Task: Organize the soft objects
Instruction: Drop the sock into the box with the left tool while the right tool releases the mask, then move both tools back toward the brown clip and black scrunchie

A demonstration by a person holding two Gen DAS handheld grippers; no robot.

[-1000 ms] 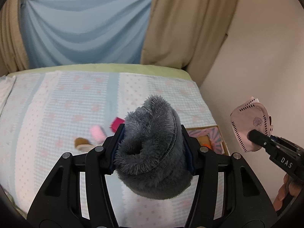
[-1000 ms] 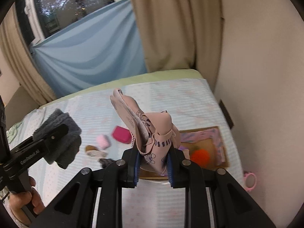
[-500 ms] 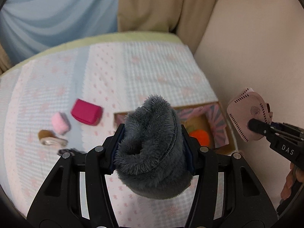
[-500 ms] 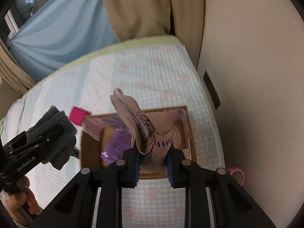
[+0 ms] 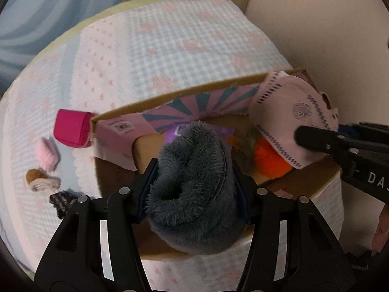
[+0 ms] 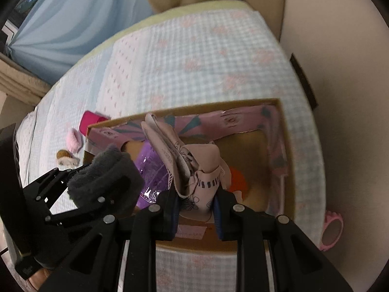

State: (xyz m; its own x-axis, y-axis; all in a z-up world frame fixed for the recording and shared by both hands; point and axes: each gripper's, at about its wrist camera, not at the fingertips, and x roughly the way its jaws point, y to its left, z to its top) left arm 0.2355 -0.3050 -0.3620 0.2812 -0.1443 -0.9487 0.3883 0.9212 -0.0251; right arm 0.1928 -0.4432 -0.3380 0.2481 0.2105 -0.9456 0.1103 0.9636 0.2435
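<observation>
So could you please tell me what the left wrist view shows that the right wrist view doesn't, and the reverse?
Only the left wrist view shows the small dark patterned item on the bedspread. Only the right wrist view shows the pink plastic ring beside the open cardboard box. Both show that box, the fluffy grey sock clamped in the left gripper, and the pink face mask clamped in the right gripper.

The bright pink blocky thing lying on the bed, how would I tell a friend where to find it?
Start at the open cardboard box on the checked bedspread. Just outside the box's far left corner lies the magenta pouch, touching that corner. Beside it lie a pale pink fluffy piece and a brown-and-white item, but only the pouch is vivid magenta, smooth and rectangular.
</observation>
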